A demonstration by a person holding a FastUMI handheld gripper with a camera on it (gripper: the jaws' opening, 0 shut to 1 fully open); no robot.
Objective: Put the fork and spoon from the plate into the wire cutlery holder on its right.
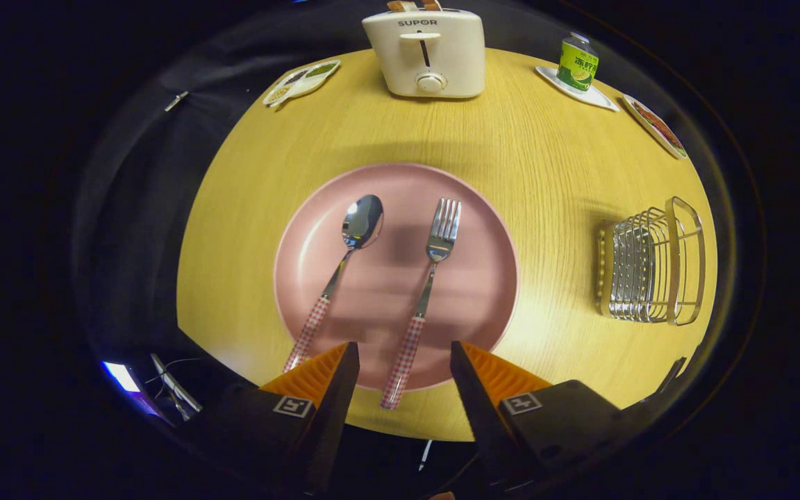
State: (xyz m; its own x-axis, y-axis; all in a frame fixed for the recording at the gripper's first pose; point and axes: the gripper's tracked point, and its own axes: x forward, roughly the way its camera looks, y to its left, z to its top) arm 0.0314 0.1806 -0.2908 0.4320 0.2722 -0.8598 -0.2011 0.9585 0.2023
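round pink plate (pixel 483 278), gripper (pixel 404 364) fingers spread

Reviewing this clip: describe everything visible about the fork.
The fork lies flat on the pink plate, tines pointing toward the toaster, right of the spoon and not touching it. It has a shiny metal head and neck and a red-and-white checked handle, whose end overhangs the plate's near rim between the open tongs, untouched by them.

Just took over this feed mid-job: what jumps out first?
A pink plate sits mid-table just ahead of the open gripper, holding a spoon and, to its right, a fork whose checked handle runs back between the fingers. The wire cutlery holder stands right of the plate, a toaster beyond.
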